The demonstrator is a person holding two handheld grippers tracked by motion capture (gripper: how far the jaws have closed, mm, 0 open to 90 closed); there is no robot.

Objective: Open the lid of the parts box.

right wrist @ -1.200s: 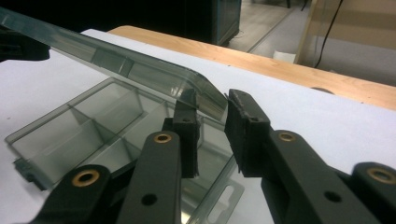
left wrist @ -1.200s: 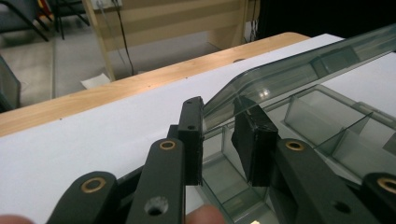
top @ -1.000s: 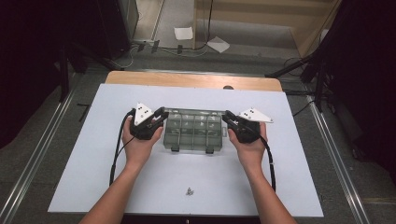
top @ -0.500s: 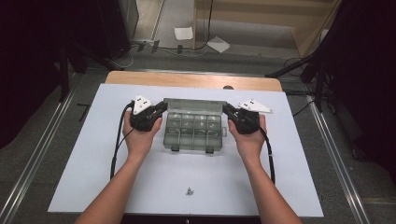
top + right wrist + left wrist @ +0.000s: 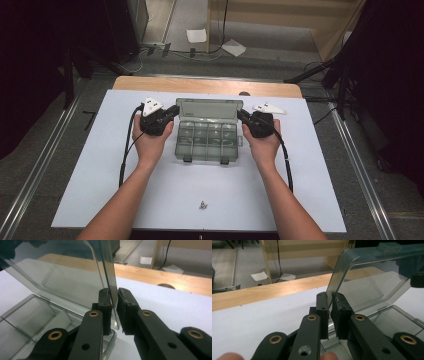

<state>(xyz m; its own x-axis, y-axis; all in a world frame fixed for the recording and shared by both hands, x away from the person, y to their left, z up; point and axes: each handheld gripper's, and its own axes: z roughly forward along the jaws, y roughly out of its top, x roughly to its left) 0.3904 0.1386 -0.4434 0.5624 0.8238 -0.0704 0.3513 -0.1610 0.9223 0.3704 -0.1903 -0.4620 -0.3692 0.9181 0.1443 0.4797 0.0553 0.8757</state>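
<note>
- Holding the clear lid [image 5: 209, 108] up, your left hand-held gripper [image 5: 329, 315] and right hand-held gripper [image 5: 113, 312] each pinch one edge.
- Box [image 5: 207, 142] is open now; nothing is inside yet.

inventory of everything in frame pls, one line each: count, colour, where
compartment box: 1, clear grey plastic, middle of the white sheet, base flat
lid: 1, clear grey, raised open at the box's far side, each side edge pinched by a gripper
small screws: a tiny cluster, metal grey, near edge of the sheet; count too small to tell
white sheet: 1, white, covers most of the table
table: 1, light wood, bare strip along the far edge
papers: 2, white, on the floor beyond the table
left gripper: 1, black, shut on the lid's left edge
right gripper: 1, black, shut on the lid's right edge
cables: 2, black, trailing from the grippers
forearms: 2, bare, entering from the bottom
</note>
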